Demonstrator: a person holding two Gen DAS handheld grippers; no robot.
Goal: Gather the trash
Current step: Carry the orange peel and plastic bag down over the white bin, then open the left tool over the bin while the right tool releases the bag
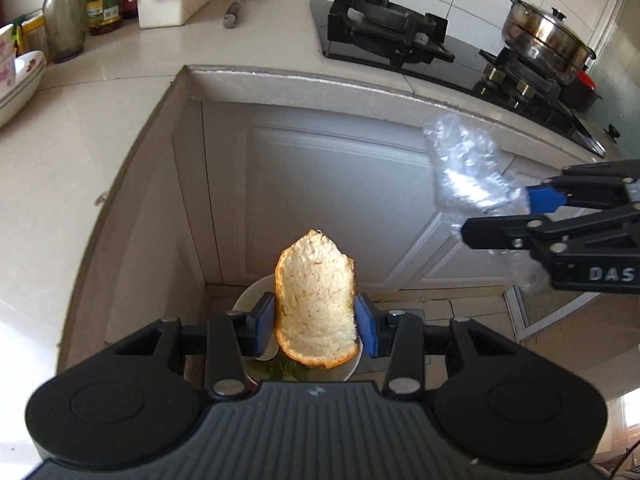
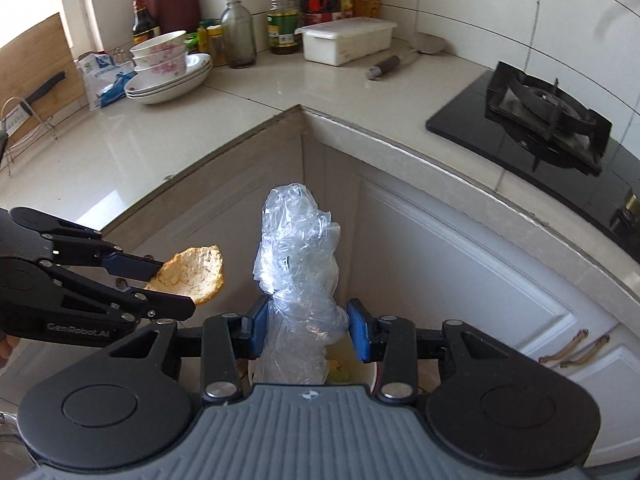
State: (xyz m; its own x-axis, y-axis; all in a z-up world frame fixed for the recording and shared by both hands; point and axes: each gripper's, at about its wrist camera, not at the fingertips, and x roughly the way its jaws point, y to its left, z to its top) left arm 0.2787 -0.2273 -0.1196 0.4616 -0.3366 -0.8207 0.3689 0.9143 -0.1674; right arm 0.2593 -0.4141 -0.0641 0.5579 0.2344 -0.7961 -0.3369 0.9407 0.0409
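Both pieces of trash are picked up: the left tongs (image 1: pixel 315 322) clamp an orange peel (image 1: pixel 314 300), the right tongs (image 2: pixel 306 330) clamp a crumpled plastic bag (image 2: pixel 298 276); both hang above the white bin (image 1: pixel 352 368) on the floor, so only dropping remains

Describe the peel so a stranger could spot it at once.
Find the inner corner of the countertop, then look down over the white bin on the floor. The orange peel, pale pith showing, sits in the left gripper; the right gripper holds clear plastic.
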